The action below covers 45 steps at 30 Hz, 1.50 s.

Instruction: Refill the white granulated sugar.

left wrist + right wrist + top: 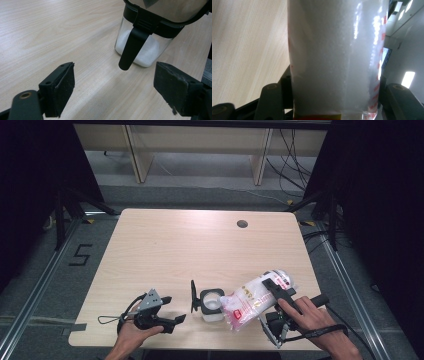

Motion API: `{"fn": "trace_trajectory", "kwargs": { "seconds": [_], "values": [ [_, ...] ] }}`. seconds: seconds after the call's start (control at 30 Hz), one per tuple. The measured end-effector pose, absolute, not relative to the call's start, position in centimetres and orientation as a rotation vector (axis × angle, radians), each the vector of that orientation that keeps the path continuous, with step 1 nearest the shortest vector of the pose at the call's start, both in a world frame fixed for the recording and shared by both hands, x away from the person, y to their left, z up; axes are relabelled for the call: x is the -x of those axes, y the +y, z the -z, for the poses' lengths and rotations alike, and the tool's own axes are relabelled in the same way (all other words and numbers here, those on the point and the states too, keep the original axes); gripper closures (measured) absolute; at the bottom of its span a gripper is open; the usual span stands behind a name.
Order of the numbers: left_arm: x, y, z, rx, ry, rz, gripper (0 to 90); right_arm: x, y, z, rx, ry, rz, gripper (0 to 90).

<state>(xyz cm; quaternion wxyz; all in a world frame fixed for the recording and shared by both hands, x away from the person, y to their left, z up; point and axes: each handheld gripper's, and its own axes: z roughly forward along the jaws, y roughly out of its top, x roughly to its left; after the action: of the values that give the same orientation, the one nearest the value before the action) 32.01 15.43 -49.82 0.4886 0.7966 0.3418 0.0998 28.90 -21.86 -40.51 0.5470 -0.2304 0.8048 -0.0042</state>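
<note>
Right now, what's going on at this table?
A person is pouring white granules from a plastic bag into a small clear container whose lid is flipped open. The right tongs clamp the tilted bag, its mouth over the container. The left tongs wait open beside it, holding nothing.

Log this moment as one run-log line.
step: pouring from bag into jar | right gripper: shut on bag, tilted at jar | left gripper: open, beside jar | lid: flipped open | jar: white grains inside
</note>
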Motion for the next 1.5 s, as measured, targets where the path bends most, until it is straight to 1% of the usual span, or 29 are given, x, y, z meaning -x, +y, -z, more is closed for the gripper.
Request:
{"fn": "trace_trajectory", "kwargs": {
  "seconds": [0.5, 0.6, 0.73, 0.83, 0.9, 1.23, 1.3, 1.4, 1.5],
  "values": [
    [-31.98, 15.43, 49.8, -1.935, 0.834, -0.248, 16.7, -28.75, -21.82, 40.67, 0.507, 1.918, 0.01, 43.1],
    [-31.97, 15.45, 49.75, -1.937, 0.832, -0.251, 16.7, -28.93, -21.66, 40.65, 0.568, 1.905, 0.014, 43.2],
    [-31.99, 15.45, 49.8, -1.934, 0.835, -0.247, 16.7, -28.85, -21.67, 40.99, 0.529, 1.93, 0.009, 43.2],
    [-31.98, 15.45, 49.77, -1.934, 0.833, -0.248, 16.7, -29.01, -21.54, 40.99, 0.587, 1.901, 0.014, 43.1],
    [-31.99, 15.49, 49.76, -1.935, 0.834, -0.249, 16.7, -28.92, -21.73, 41.15, 0.526, 1.914, -0.026, 43.2],
    [-31.99, 15.45, 49.78, -1.934, 0.833, -0.247, 16.7, -29.0, -21.61, 40.82, 0.559, 1.913, 0.022, 43.3],
    [-32.0, 15.45, 49.8, -1.934, 0.834, -0.247, 16.7, -28.84, -22.03, 41.35, 0.492, 1.931, -0.021, 43.3],
    [-32.0, 15.46, 49.79, -1.934, 0.834, -0.247, 16.7, -29.03, -21.83, 40.81, 0.564, 1.908, 0.019, 43.3],
    [-32.03, 15.46, 49.84, -1.935, 0.834, -0.242, 16.7, -28.82, -22.13, 41.05, 0.511, 1.935, -0.007, 43.3]
  ]
}}
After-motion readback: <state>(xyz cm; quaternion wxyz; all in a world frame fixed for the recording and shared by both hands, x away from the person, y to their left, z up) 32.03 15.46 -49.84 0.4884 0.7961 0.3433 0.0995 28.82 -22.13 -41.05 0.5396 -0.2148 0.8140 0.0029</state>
